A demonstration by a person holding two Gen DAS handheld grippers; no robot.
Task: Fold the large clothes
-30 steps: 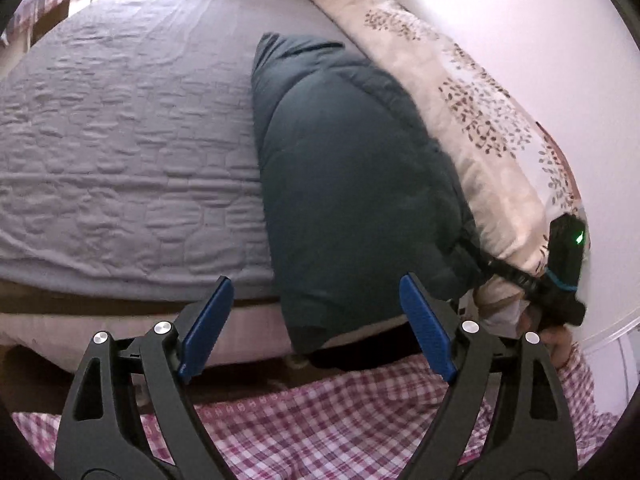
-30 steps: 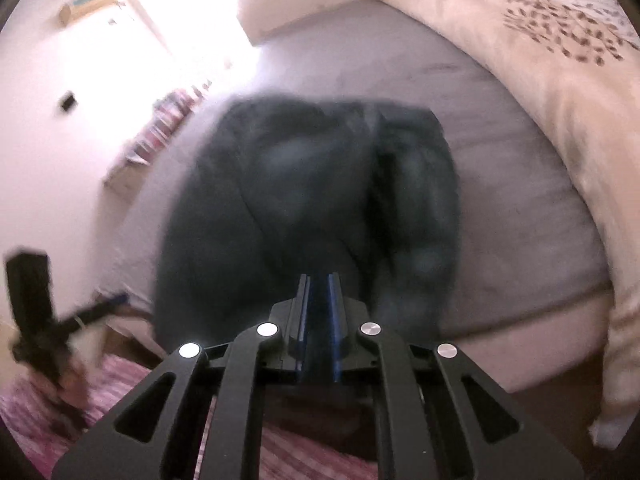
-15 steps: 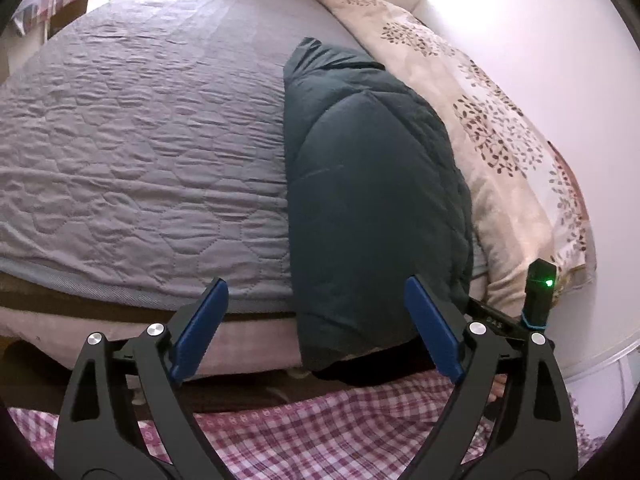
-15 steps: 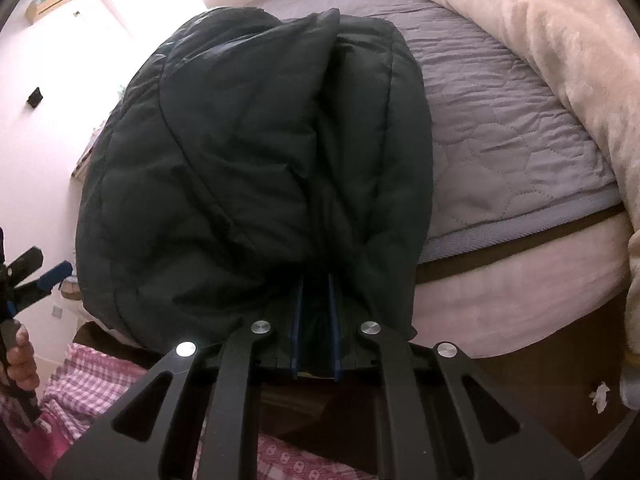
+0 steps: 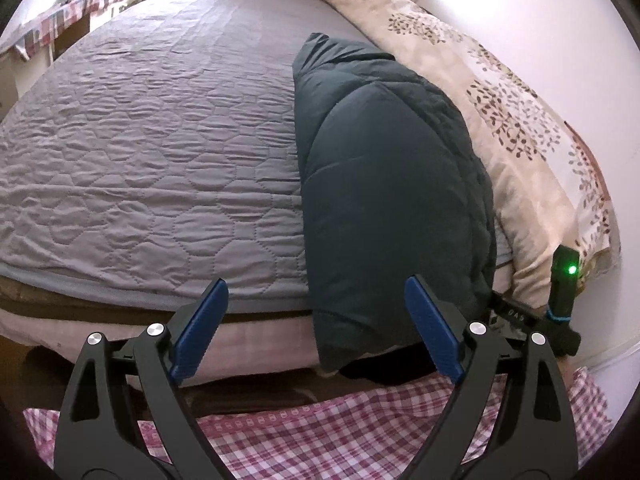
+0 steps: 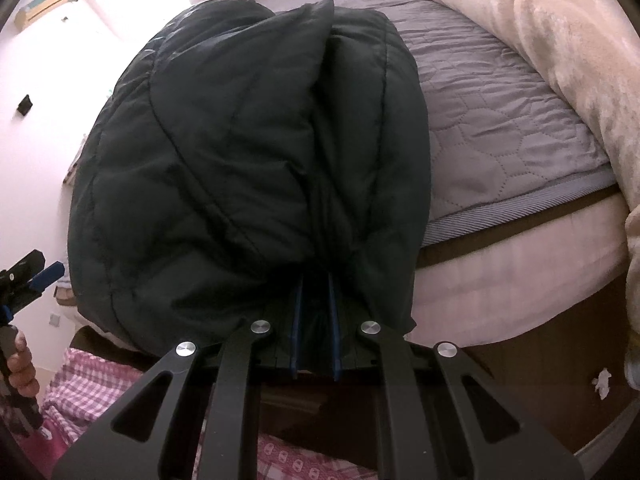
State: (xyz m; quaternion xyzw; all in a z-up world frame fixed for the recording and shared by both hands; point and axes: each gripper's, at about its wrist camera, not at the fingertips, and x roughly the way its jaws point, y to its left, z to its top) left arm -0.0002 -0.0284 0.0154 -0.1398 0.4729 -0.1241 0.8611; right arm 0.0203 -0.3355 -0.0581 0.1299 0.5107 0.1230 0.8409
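Observation:
A dark teal padded jacket (image 5: 384, 184) lies folded lengthwise on the grey quilted bed (image 5: 140, 140), its near end hanging over the bed's front edge. My right gripper (image 6: 315, 292) is shut on that near end of the jacket (image 6: 248, 152), with bunched fabric pinched between its blue pads. In the left wrist view the right gripper's body (image 5: 532, 316) shows at the jacket's lower right corner. My left gripper (image 5: 316, 320) stands open in front of the bed edge, left of the jacket's hanging end, with nothing between its fingers.
A cream floral duvet (image 5: 500, 92) lies bunched along the right side of the bed against the wall. The bed's padded side and dark frame (image 6: 500, 280) run below the mattress. A person's pink checked clothing (image 5: 340, 432) fills the bottom of the view. A small table (image 5: 48, 24) stands far left.
My right gripper has sunk with the jacket end toward the bed's front edge, and the jacket now lies settled on the bed. The left gripper's view has tilted a little, and it has stayed open.

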